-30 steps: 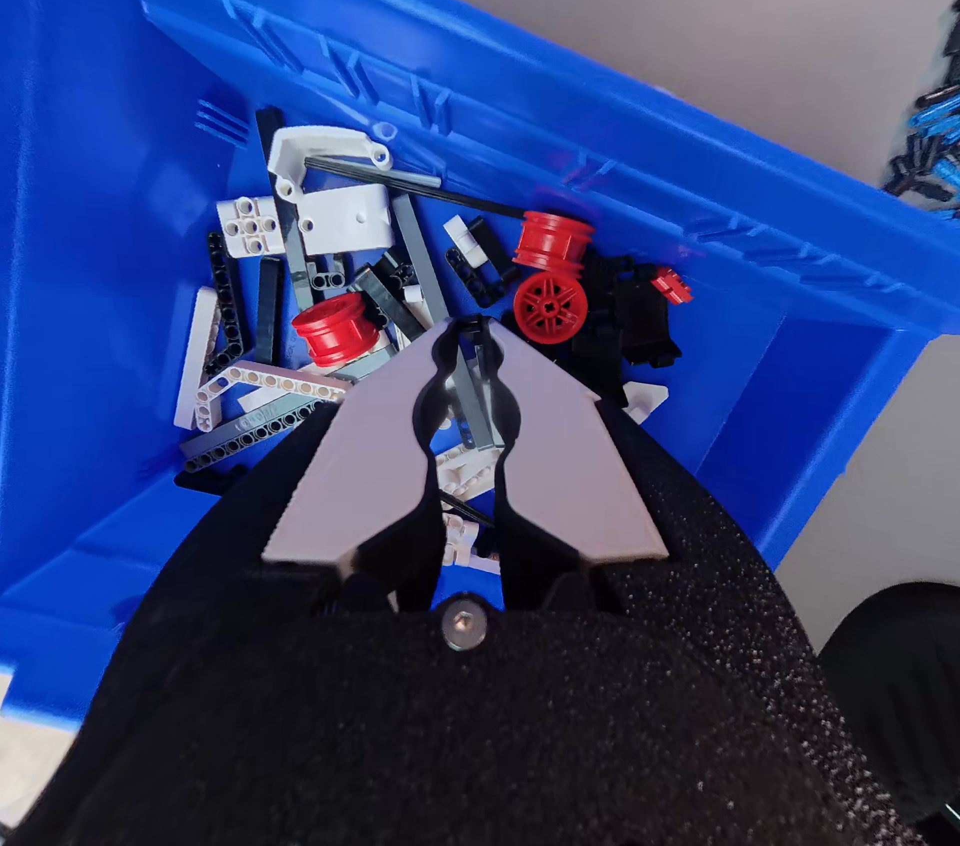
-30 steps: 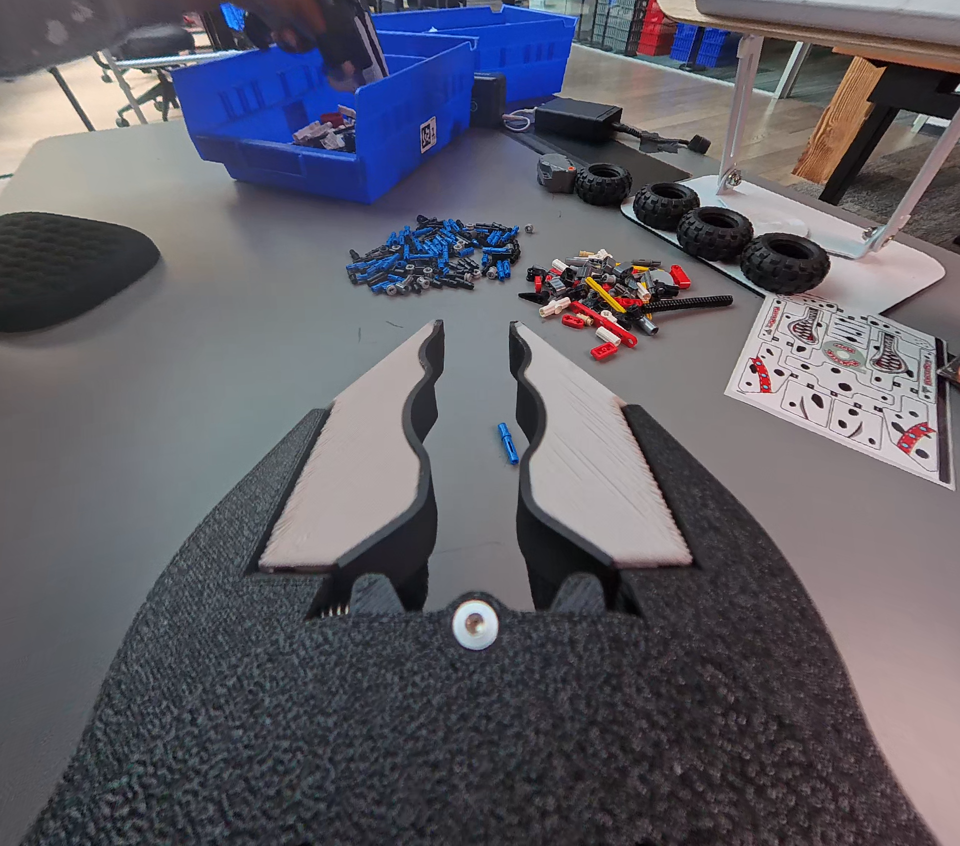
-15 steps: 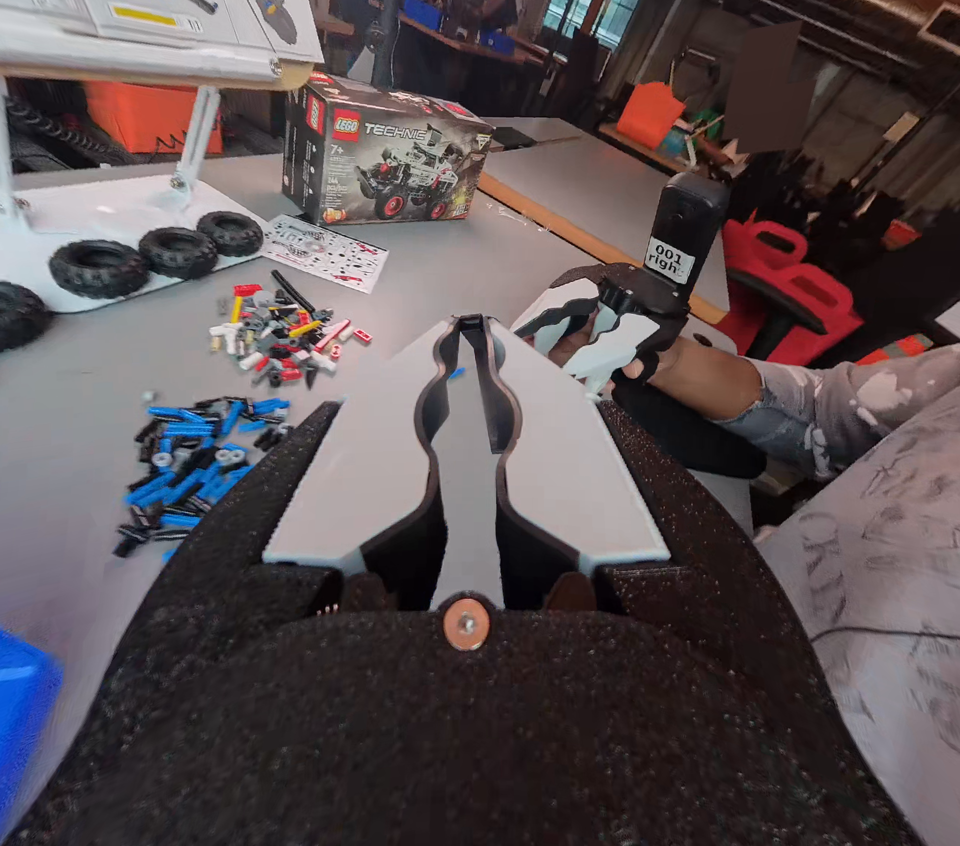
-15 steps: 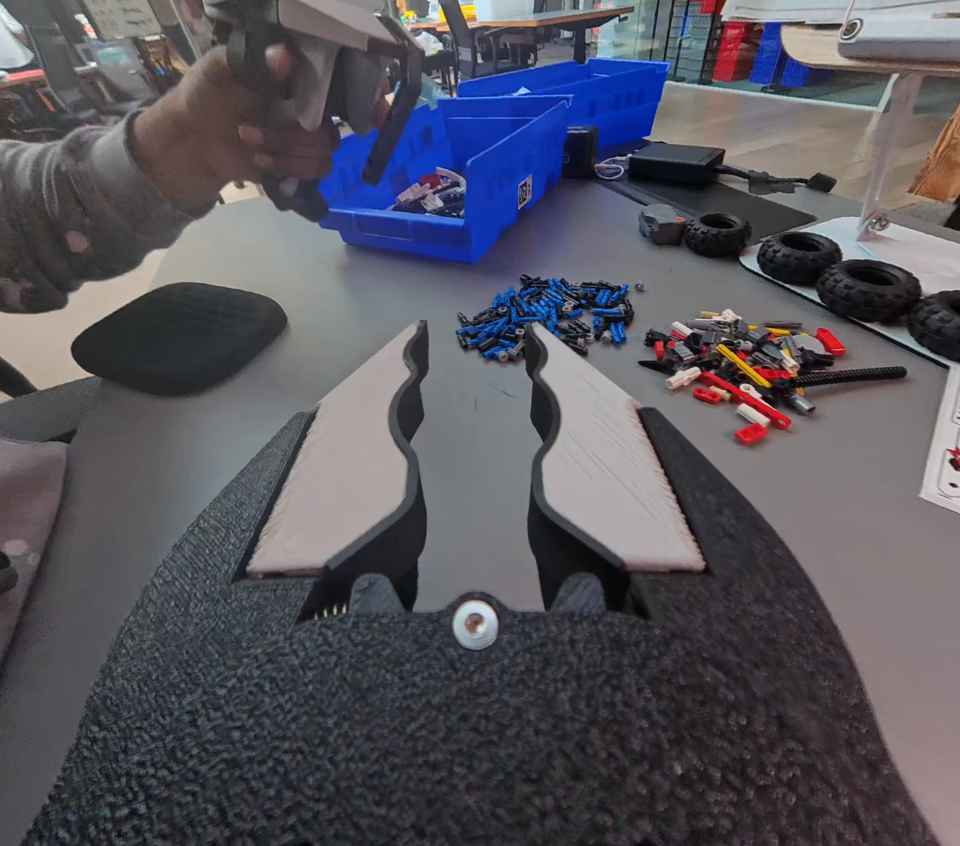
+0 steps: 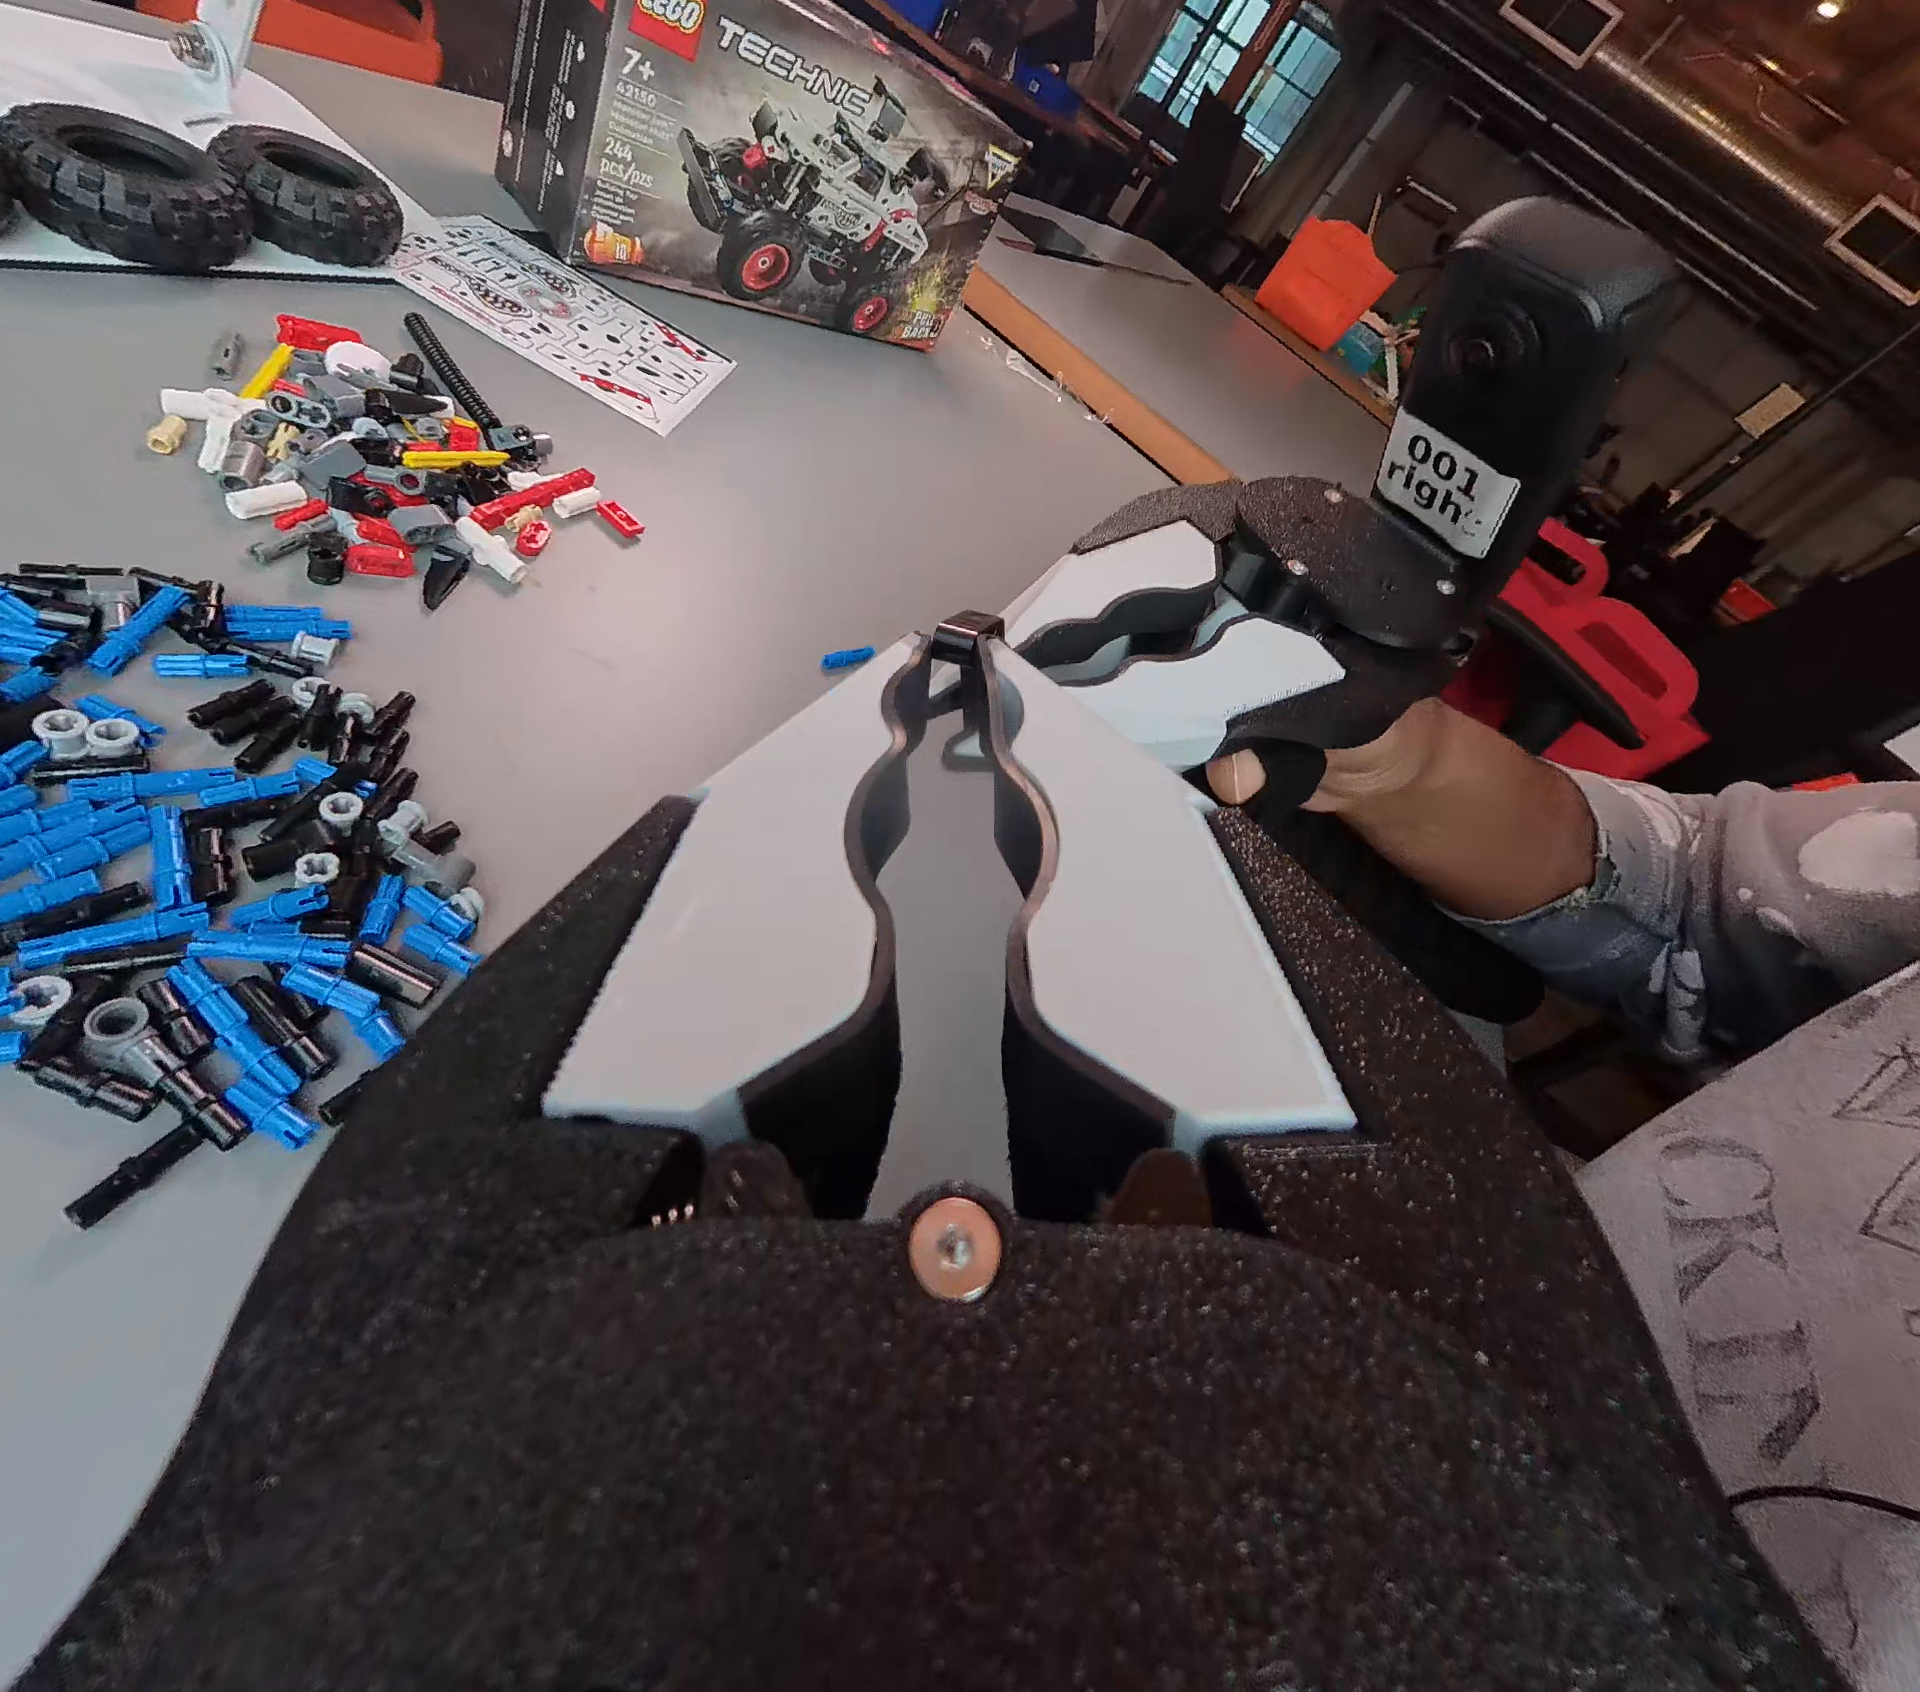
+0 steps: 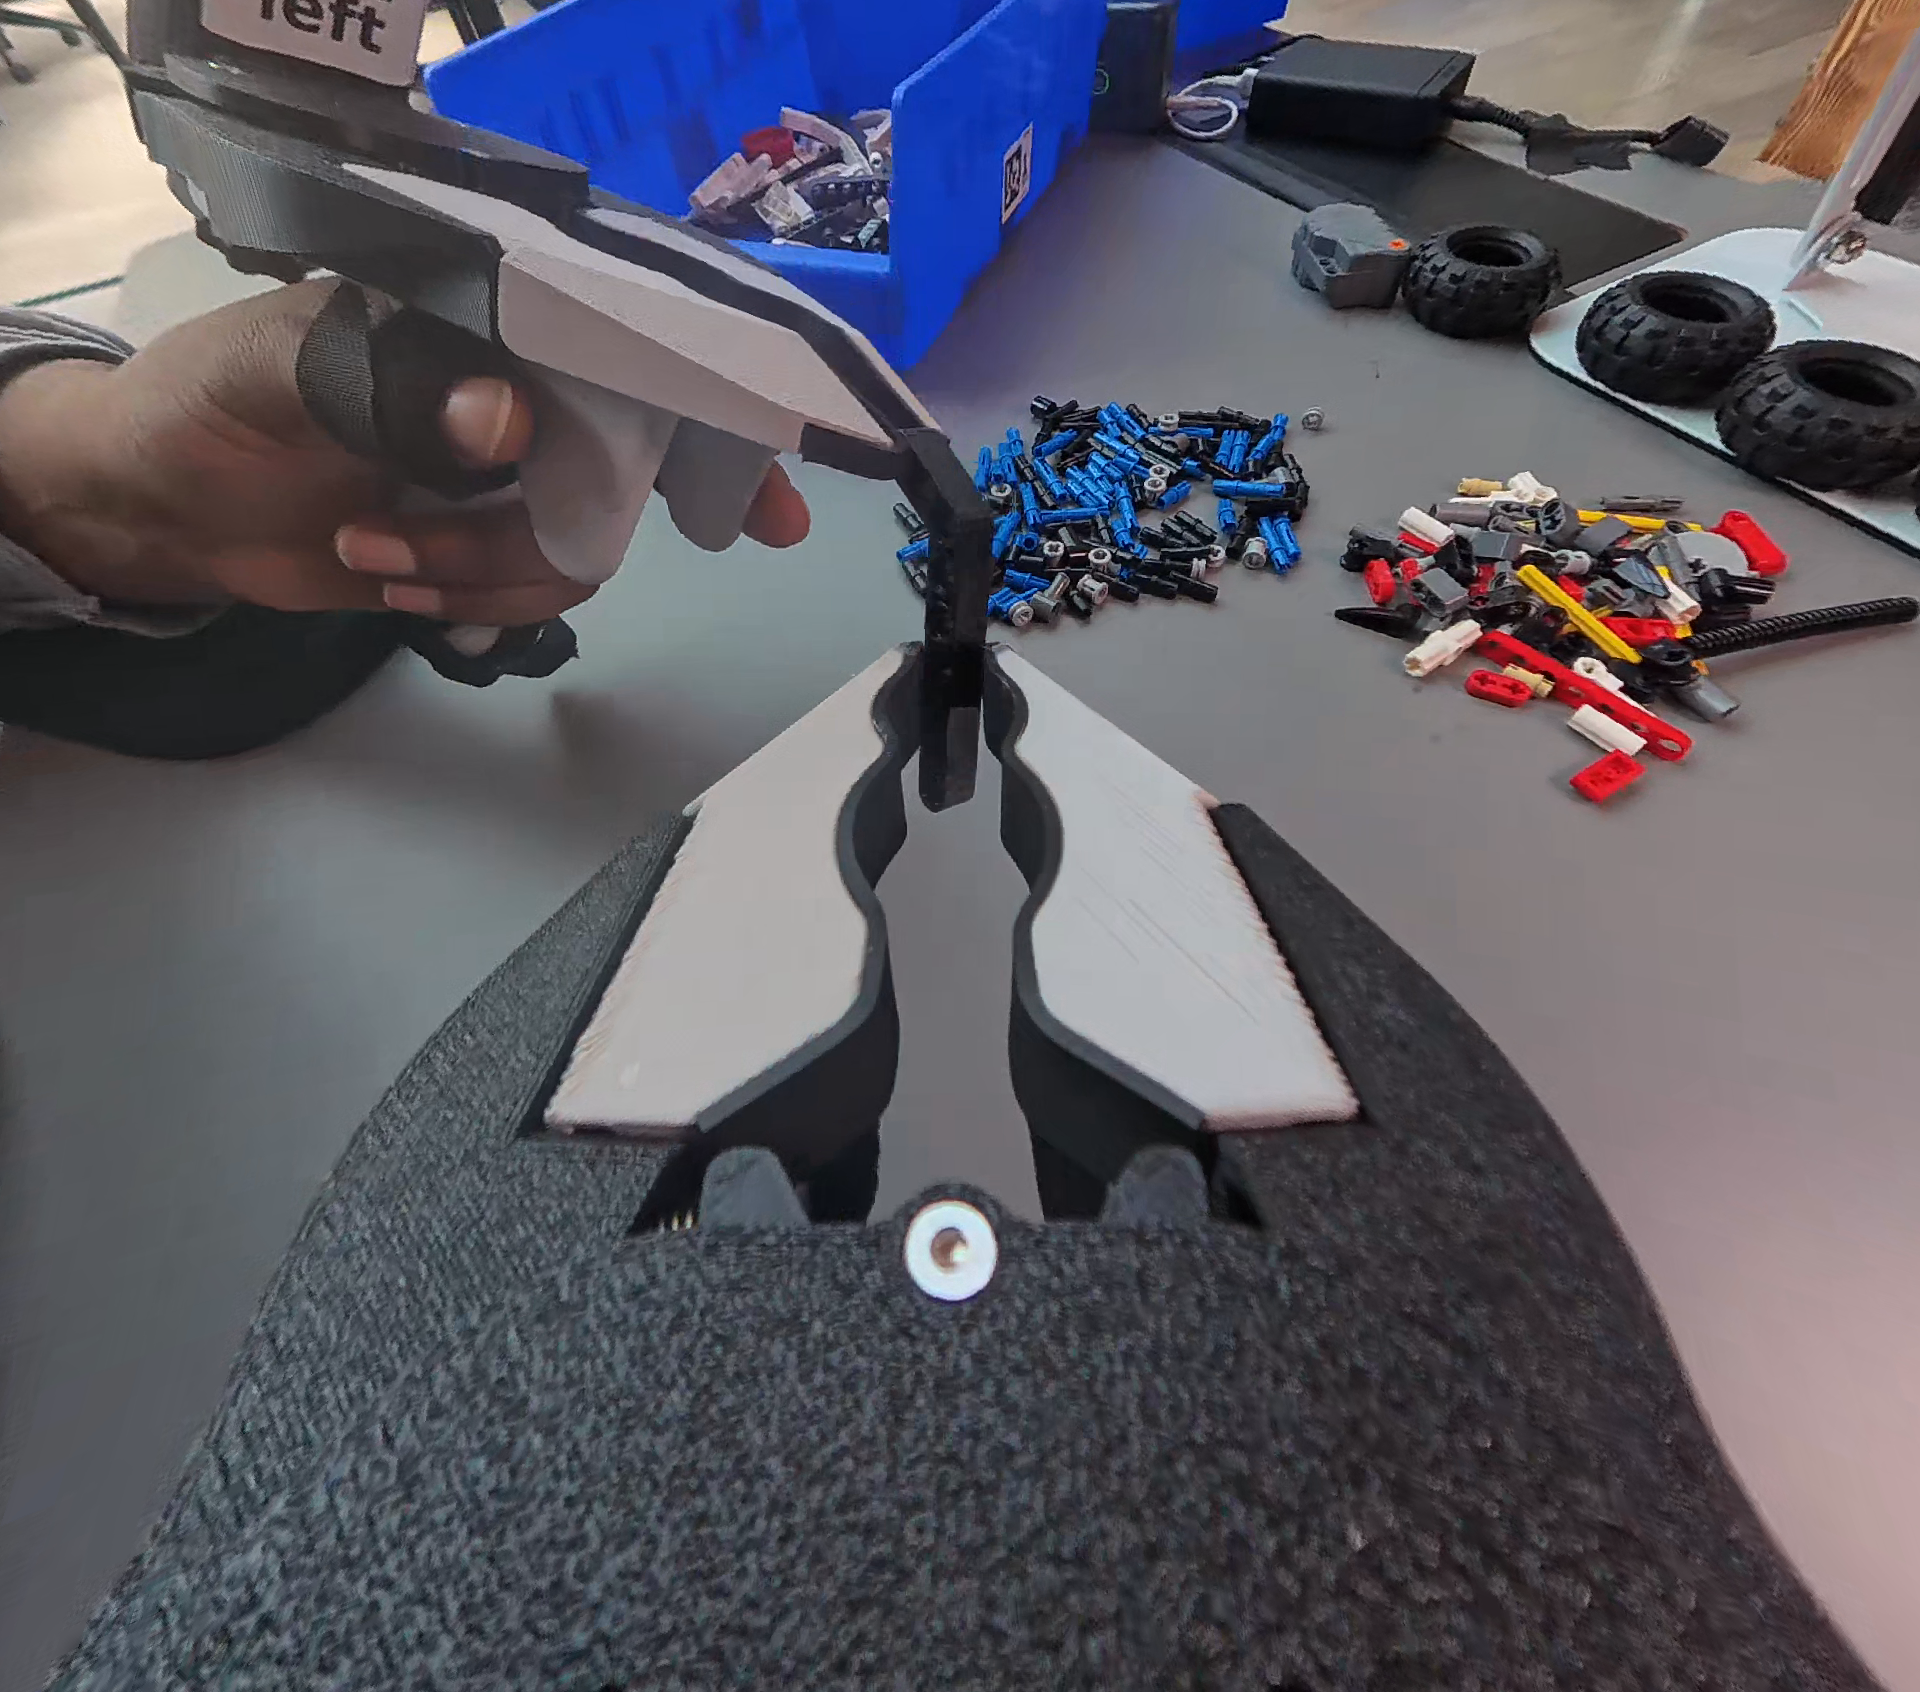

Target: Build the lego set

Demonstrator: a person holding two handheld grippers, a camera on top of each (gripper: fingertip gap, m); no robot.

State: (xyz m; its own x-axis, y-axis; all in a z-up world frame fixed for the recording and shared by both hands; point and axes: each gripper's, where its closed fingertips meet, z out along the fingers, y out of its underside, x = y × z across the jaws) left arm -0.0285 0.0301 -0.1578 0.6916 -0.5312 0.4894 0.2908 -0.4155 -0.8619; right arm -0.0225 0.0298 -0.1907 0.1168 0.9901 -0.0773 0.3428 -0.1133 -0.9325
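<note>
Our left tool (image 6: 940, 489) is clenched on a black lego beam (image 6: 951, 603), gripping its upper end so that the piece hangs down between the tips of our right tool (image 6: 948, 676). The right tool's jaws flank the beam's lower part narrowly, but we cannot tell whether they press on it. This looks like a hand-over or a steadying grip above the grey worktop (image 6: 416, 863). To do it well, we judge that we should close the right tool squarely on the flat sides of the beam before loosening the left, keeping the piece upright so it does not twist. Beyond the tips lie the blue and black pins (image 6: 1122, 499), toward the far edge, with the mixed small parts (image 6: 1558, 593) to their right, the tyres (image 6: 1673, 333) near the right edge, and the blue bin (image 6: 966, 84) at the far left.
</note>
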